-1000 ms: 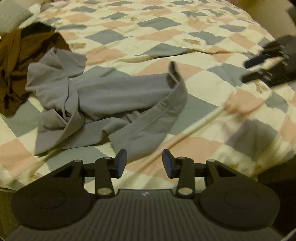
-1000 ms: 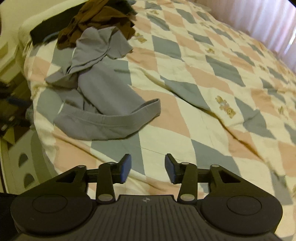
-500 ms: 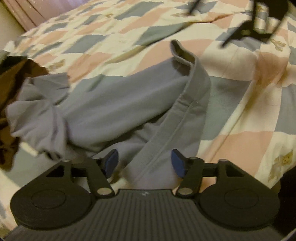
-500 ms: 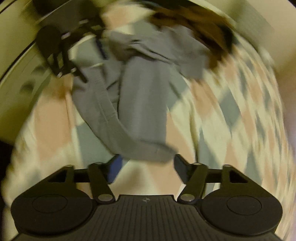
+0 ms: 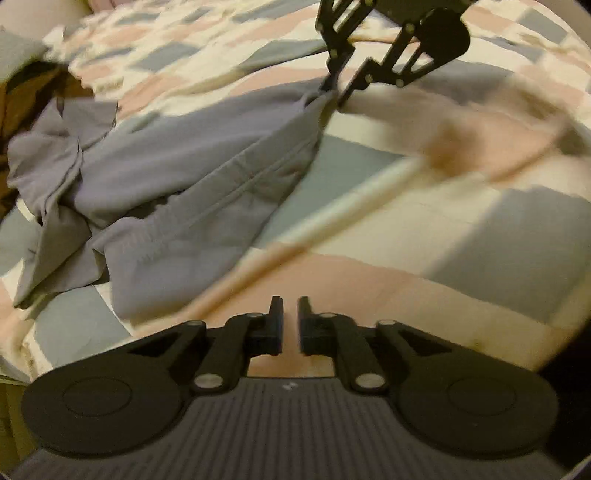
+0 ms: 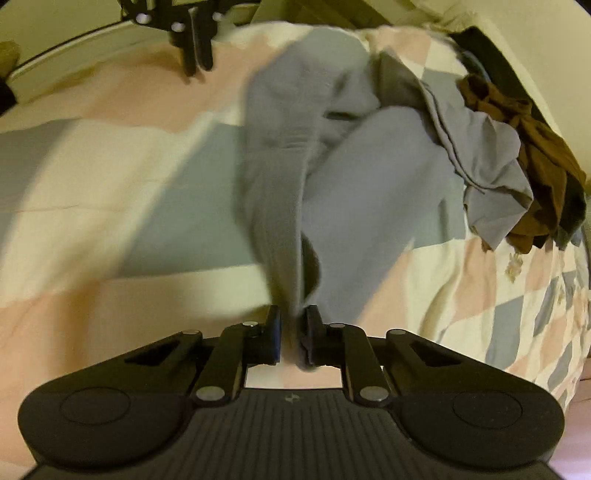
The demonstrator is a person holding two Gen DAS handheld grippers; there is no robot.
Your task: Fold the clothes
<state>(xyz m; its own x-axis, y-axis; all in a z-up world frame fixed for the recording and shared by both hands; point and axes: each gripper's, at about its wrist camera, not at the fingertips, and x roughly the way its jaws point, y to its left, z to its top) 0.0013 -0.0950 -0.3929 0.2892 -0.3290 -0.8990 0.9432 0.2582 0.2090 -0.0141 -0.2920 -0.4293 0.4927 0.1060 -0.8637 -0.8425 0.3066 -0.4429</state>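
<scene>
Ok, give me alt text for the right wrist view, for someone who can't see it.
The right gripper pinches the edge of a grey garment lying rumpled on a checked quilt. Brown clothing is heaped beyond it, and the left gripper shows at the top, jaws nearly together.

A quilted bedspread [image 5: 461, 206] in a checked pattern of pink, grey-blue and cream diamonds covers the bed, with a raised cream crease running diagonally across it. A pale cream wall [image 6: 74, 22] shows beyond the bed's edge.
</scene>
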